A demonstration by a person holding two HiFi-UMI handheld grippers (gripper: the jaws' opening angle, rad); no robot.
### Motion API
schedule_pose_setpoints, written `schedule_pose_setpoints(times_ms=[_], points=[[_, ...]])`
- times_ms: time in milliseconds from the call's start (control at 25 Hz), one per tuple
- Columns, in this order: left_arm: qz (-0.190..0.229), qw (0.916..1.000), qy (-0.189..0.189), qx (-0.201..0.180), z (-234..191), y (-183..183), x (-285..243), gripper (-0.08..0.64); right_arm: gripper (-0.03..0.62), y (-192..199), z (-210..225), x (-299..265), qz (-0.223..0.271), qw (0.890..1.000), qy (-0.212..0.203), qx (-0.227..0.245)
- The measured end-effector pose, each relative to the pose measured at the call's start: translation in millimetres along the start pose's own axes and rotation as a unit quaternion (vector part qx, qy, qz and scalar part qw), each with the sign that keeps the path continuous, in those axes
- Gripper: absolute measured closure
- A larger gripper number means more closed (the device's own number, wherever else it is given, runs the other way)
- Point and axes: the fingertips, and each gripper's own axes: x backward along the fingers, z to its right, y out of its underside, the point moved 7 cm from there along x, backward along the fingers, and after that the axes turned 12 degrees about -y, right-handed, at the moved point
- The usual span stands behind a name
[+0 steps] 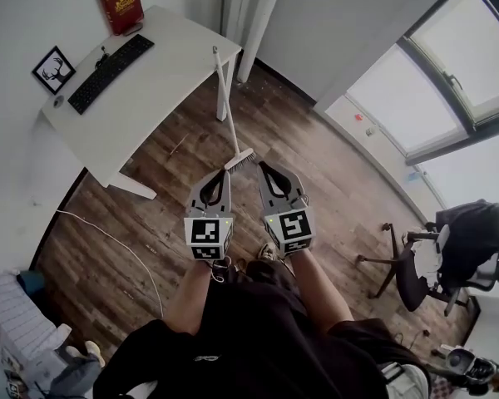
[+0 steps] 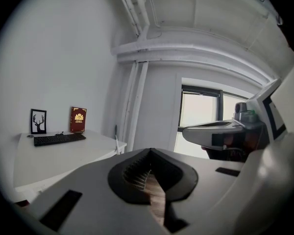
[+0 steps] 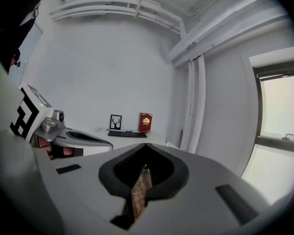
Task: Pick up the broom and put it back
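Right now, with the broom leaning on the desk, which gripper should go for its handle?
Left, marginally. The broom handle slants up toward the desk, nearer the left gripper; the right gripper sits on the far side of the bristles. Both are shut and empty.

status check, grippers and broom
Left hand-held gripper and right hand-held gripper shut, empty. White-handled broom leaning on white desk, untouched. Nothing in the way.
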Motion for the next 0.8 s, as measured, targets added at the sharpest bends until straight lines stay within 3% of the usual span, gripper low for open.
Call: schedule_pose_setpoints(times_ms=[360, 800], points=[[0.025, 0.9991, -0.032, -0.01, 36, -19, 5, 0.558, 0.571, -6, 13, 22, 0.025, 0.998, -0.052, 0.011], [0.046, 0.9976, -0.047, -0.018, 67, -38, 5, 0.558, 0.571, -20, 35, 41, 0.071, 0.996, -0.052, 0.01]])
